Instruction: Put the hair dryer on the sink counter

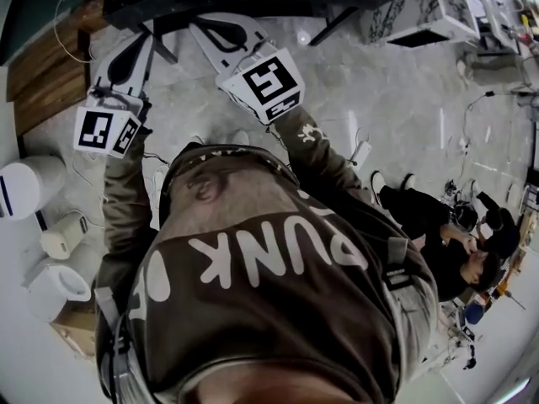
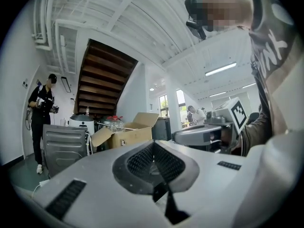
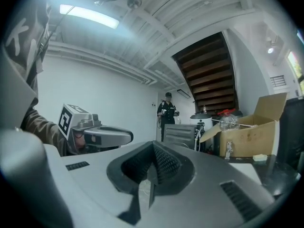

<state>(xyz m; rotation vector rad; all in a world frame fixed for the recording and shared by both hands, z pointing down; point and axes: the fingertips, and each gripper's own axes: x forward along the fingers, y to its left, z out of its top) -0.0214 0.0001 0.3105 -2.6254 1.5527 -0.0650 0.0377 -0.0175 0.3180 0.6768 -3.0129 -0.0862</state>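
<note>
Left gripper view looks along two dark ribbed fingers that lie pressed together along their length, so the left gripper is fully closed with nothing between them. Right gripper view shows the same: the right gripper has its fingers shut flat against each other and holds nothing. Each gripper sees the other just beside it at about the same height, with its marker cube towards the person's sleeve. In the head view both grippers are held side by side in front of the person's brown shirt with white lettering, over a pale marbled floor. Neither gripper has the hair dryer. I cannot tell whether it is one of the pale things at the left edge of the head view, where a cream barrel-shaped thing lies between a white cylinder and a white round thing. Farther out stand an open cardboard box, a grey slatted chair back, a white round appliance and a dark wooden staircase. A person in black stands near the stairs, and another person crouches on the floor to the right.
</note>
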